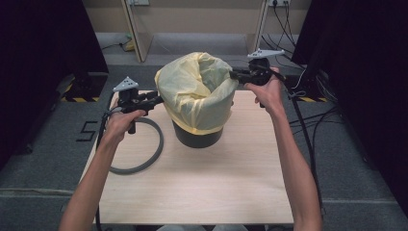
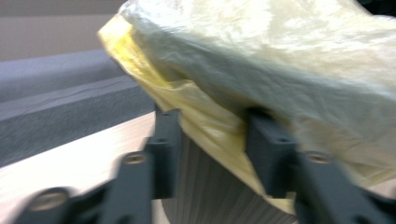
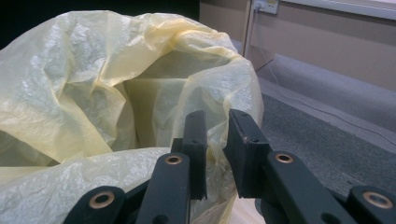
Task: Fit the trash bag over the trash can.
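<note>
At the bin's (image 1: 197, 136) left side on the worktop (image 1: 192, 183), the left claw (image 2: 212, 140) stands apart around loose bag (image 1: 195, 91) film, while the right claw (image 3: 217, 140) pinches the bag's right edge, so uneven pulling could tear it or tip the bin.

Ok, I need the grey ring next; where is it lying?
In the high view the grey ring lies flat on the table, left of the black bin, just beneath the left gripper.

Setting: probably a lab or test room set up for recording. A bare light-wood counter (image 1: 202, 192) stands on grey carpet (image 1: 43, 159), flanked by black curtains (image 1: 43, 43). Loose cables (image 1: 308, 91) run to a wall socket (image 1: 279, 3); hazard tape (image 1: 79, 99) marks the floor.
</note>
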`<state>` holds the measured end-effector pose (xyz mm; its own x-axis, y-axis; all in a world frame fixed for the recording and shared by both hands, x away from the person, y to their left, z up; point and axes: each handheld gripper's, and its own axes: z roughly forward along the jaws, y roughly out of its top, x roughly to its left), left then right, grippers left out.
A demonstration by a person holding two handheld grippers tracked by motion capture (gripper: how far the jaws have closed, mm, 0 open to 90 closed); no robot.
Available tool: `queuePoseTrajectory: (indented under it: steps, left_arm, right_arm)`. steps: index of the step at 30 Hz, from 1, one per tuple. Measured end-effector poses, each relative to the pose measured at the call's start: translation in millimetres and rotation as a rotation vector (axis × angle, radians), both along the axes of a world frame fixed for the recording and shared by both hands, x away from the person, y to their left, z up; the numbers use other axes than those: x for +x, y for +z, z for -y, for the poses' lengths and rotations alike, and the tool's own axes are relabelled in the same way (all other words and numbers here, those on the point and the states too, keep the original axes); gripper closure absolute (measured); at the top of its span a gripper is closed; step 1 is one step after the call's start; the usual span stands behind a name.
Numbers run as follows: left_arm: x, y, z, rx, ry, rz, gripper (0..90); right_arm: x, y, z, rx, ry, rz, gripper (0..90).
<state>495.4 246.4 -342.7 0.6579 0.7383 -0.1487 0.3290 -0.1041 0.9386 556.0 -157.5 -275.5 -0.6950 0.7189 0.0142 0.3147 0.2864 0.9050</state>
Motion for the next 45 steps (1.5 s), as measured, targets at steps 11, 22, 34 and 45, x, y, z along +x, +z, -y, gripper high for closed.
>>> queuePoseTrajectory:
  steps: [11, 22, 34, 45]
  left_arm:
    - [6.6, -18.7, 8.0, 0.073, 0.0, -0.029, 89.8]
    - [13.3, -73.5, 16.7, 0.149, 0.009, -0.126, 89.9]
    - [21.8, -14.5, -35.8, 0.016, 0.212, -0.06, 57.8]
    - [50.1, 0.8, -27.2, -0.092, 0.228, -0.114, 48.6]
  right_arm:
    - [-5.1, -0.5, -2.8, 0.004, 0.017, 0.006, 75.7]
    - [-14.7, -2.6, -13.1, -0.007, 0.058, 0.011, 73.8]
    - [-28.6, 1.8, -11.9, 0.009, 0.075, 0.005, 61.6]
    - [-27.0, 1.3, -12.3, 0.007, 0.076, -0.005, 61.8]
